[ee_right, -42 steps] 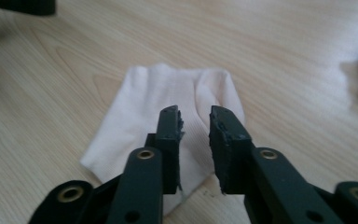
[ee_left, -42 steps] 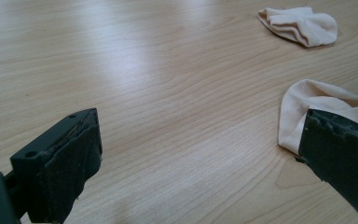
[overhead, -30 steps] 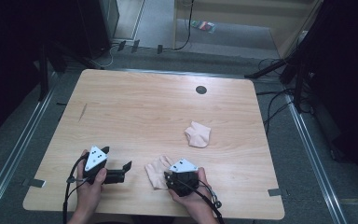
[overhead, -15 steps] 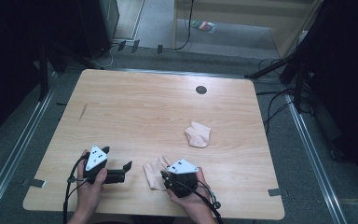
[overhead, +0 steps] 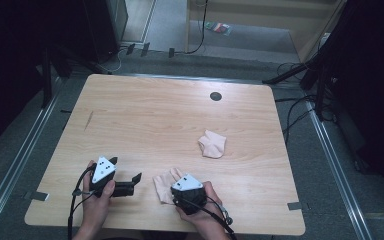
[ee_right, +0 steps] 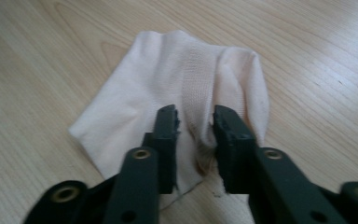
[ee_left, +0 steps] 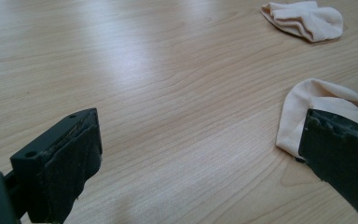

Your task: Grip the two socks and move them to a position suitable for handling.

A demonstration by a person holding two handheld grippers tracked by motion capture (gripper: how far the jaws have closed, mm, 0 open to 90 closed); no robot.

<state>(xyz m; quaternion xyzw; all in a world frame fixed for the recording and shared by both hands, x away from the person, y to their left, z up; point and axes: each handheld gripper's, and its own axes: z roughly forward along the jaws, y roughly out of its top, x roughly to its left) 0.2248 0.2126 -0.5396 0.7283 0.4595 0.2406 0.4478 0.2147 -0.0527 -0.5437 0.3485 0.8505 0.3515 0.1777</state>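
Note:
Two pale pink socks lie on the wooden table (overhead: 145,115). The near sock (overhead: 162,181) sits at the front middle, and the far sock (overhead: 212,144) lies folded farther back to the right. My right gripper (overhead: 174,192) rests on the near sock (ee_right: 168,70). Its jaws (ee_right: 195,119) pinch a raised fold of the fabric between the pads. My left gripper (overhead: 132,184) lies low on the table just left of that sock, open, with bare wood between its jaws (ee_left: 200,126). The near sock's edge (ee_left: 307,100) shows beside its right jaw, and the far sock (ee_left: 307,18) lies beyond.
A small dark round hole (overhead: 215,96) sits near the table's back edge. Cables (overhead: 300,107) run over the floor to the right of the table. Metal rails (overhead: 20,160) flank the table on both sides.
My right gripper has shifted slightly left over the near sock, which has bunched a little under it. The left gripper has stayed put.

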